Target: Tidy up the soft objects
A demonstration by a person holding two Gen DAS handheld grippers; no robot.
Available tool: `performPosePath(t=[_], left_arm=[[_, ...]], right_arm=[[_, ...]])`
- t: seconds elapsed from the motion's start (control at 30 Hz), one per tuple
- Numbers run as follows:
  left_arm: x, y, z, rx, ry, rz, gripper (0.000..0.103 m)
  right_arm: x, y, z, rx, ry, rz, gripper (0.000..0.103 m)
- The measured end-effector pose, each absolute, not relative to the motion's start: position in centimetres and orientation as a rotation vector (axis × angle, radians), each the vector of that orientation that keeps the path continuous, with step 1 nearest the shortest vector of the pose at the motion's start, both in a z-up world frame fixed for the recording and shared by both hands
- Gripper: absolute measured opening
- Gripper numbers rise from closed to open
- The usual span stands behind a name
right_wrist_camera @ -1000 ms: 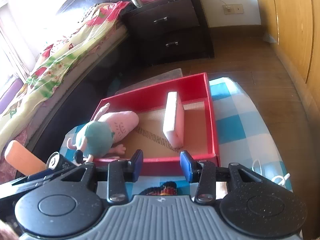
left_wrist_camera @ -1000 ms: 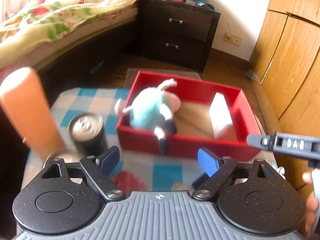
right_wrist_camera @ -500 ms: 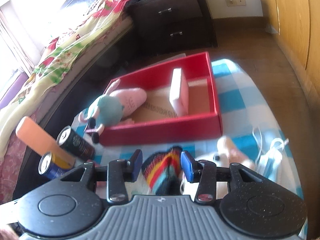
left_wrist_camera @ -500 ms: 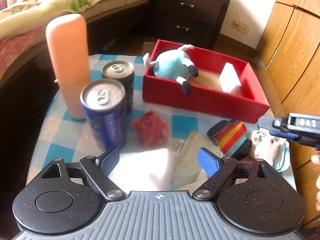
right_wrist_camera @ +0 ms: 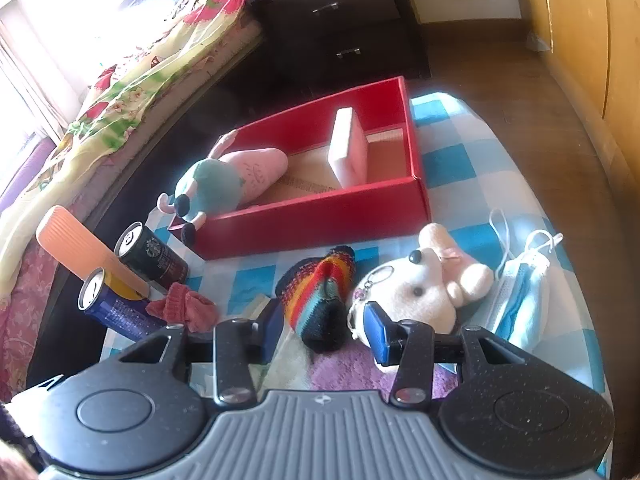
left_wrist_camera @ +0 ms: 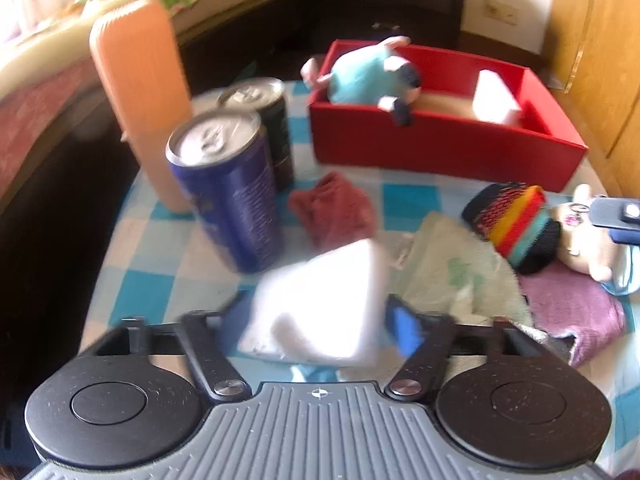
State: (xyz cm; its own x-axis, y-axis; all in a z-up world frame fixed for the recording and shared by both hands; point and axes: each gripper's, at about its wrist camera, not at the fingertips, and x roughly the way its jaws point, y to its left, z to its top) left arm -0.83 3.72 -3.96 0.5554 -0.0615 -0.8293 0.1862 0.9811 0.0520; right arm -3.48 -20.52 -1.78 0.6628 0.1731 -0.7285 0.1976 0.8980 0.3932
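A red box [left_wrist_camera: 440, 148] [right_wrist_camera: 320, 216] on the checked table holds a pig plush [left_wrist_camera: 368, 76] [right_wrist_camera: 224, 184] hanging over its left rim and an upright white sponge [left_wrist_camera: 494, 98] [right_wrist_camera: 347, 146]. My left gripper [left_wrist_camera: 316, 320] is open with a white sponge block [left_wrist_camera: 320, 304] between its fingers. My right gripper [right_wrist_camera: 324, 326] is open over a striped knit hat [right_wrist_camera: 320, 292] [left_wrist_camera: 516, 224]. A white dog plush [right_wrist_camera: 424, 288], a red cloth [left_wrist_camera: 332, 208] [right_wrist_camera: 184, 306], a pale green cloth [left_wrist_camera: 452, 268] and a purple cloth [left_wrist_camera: 572, 312] lie in front of the box.
A blue can [left_wrist_camera: 228, 188], a black can [left_wrist_camera: 264, 120] and an orange bottle [left_wrist_camera: 140, 92] stand at the table's left. A blue face mask [right_wrist_camera: 524, 296] lies at the right. A bed [right_wrist_camera: 132, 68], a dark nightstand [right_wrist_camera: 340, 28] and wooden wardrobe doors [right_wrist_camera: 580, 20] surround the table.
Both grippers have pulled back from the box toward the table's near side. The white sponge block has come between my left fingers. The striped hat now lies under my right gripper.
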Motion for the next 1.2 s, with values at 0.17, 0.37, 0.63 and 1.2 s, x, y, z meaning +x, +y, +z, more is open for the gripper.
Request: performPosePath(t=[0.17,0.37,0.63,1.2], left_arm=[[-0.3,5.6,-3.3,0.029,0.996,-0.125,0.043],[-0.4,5.9,-2.1,-0.003,0.983,-0.16,0.029],[-0.2,6.7,-1.6,-0.021,0.99,-0.169,0.021],[0.9,7.2,-4.3,-0.043,1.083,-0.173,0.017]], right_arm=[[-3.5,-21.4,-1.7,0.489,0.854,-0.027,0.022],[-3.4,-20.7,-2.0,0.456,0.881,-0.013,0.022],[-3.9,-21.7,-2.6,0.49,0.899,-0.049,0.022],[-3.3,-25.7,-2.0,0.56,0.864,-0.158,0.047]])
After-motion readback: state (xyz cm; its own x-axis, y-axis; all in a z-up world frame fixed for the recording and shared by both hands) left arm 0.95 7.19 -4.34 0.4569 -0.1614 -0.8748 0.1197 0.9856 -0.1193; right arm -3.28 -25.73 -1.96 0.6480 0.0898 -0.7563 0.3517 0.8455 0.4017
